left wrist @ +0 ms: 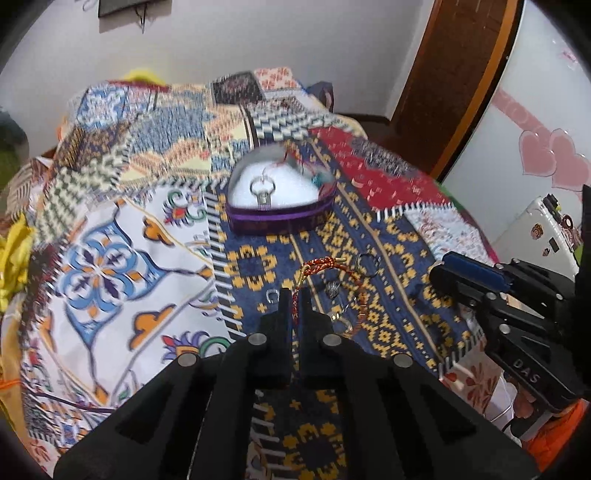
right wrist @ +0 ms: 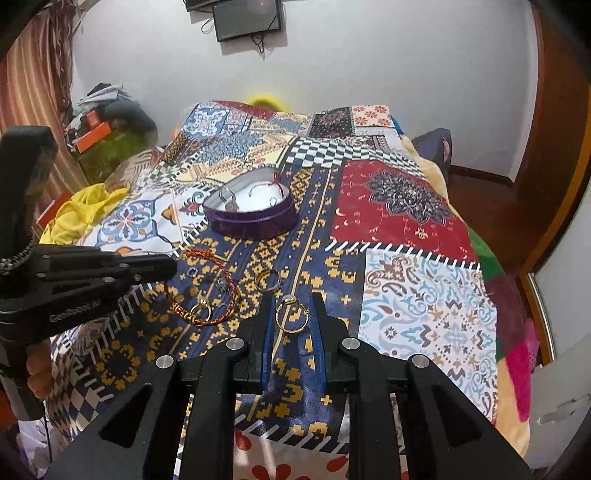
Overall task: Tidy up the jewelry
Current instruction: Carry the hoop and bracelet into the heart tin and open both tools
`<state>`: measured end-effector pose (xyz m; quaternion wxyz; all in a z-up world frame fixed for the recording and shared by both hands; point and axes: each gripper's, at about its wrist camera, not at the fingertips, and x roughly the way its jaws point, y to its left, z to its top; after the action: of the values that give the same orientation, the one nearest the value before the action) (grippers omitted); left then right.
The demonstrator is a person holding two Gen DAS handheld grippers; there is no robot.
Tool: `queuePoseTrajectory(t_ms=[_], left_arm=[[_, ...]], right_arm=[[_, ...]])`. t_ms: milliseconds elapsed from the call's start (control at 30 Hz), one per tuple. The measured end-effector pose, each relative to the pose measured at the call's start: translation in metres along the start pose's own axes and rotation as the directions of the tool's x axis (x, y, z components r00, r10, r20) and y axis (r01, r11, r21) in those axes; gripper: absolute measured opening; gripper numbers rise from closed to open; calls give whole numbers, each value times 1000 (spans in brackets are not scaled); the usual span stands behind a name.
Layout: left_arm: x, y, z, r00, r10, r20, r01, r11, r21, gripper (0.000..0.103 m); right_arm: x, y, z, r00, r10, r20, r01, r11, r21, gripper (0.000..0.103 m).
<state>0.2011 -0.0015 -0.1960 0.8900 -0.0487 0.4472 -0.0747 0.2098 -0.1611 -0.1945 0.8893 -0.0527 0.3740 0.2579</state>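
A purple heart-shaped jewelry box (left wrist: 280,206) with white lining stands open on the patchwork bedspread (left wrist: 122,240); it holds a silver ring and a red thread piece. It also shows in the right wrist view (right wrist: 255,218). My left gripper (left wrist: 294,295) is shut on a red-and-gold braided bracelet (left wrist: 325,264), whose loop (right wrist: 207,288) lies on the blue-and-yellow patch. My right gripper (right wrist: 291,306) is shut on a gold ring (right wrist: 291,314), held between the blue pads. Loose rings lie near the bracelet: a wide band (right wrist: 268,280), a gold ring (right wrist: 204,308), a small silver ring (right wrist: 192,272).
The bed fills both views. Yellow cloth (right wrist: 85,210) lies at its left edge, with clutter and boxes (right wrist: 99,133) beyond. A wooden door frame (right wrist: 554,147) and a white wall stand to the right. A monitor (right wrist: 247,18) hangs on the far wall.
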Motion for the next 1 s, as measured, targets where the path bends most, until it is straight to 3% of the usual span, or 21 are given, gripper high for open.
queuePoseTrajectory(t_ms=[467, 1000], left_arm=[[-40, 13, 23, 992, 8, 129, -7, 1000, -9, 1], [-21, 37, 59, 986, 35, 163, -30, 999, -37, 1]], right_arm=[[-16, 6, 23, 997, -2, 74, 2, 1000, -2, 16], [3, 16, 53, 994, 33, 106, -30, 999, -28, 16]])
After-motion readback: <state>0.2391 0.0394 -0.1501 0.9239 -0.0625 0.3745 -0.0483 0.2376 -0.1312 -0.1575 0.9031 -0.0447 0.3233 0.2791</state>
